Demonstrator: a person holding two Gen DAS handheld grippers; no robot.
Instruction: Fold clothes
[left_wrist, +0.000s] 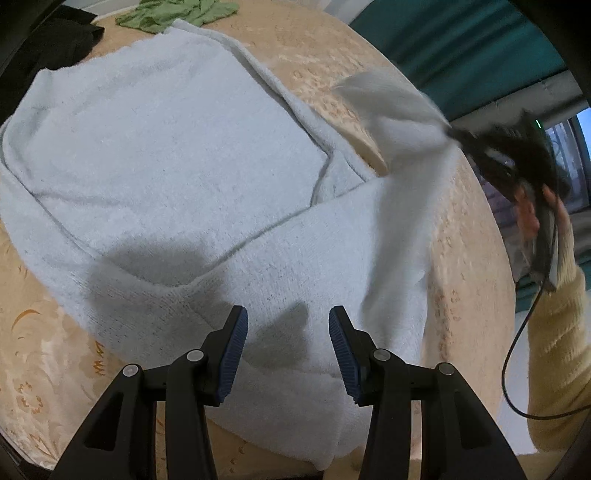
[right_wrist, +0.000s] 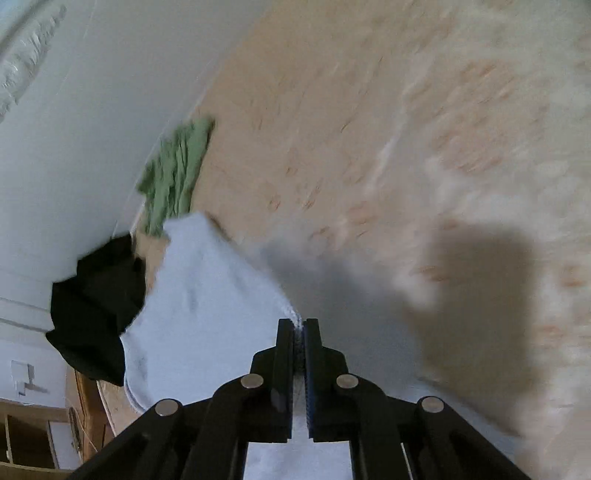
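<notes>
Towel corner lifted
Right tongs (right_wrist: 298, 325) pinch the pale towel (left_wrist: 166, 147) (edge raised off the table (left_wrist: 454, 221)); left tongs (left_wrist: 288, 317) gape, empty, above it.

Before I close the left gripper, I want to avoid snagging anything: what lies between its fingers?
Only the white towel, lying flat below the open left gripper, as the left wrist view shows.
</notes>
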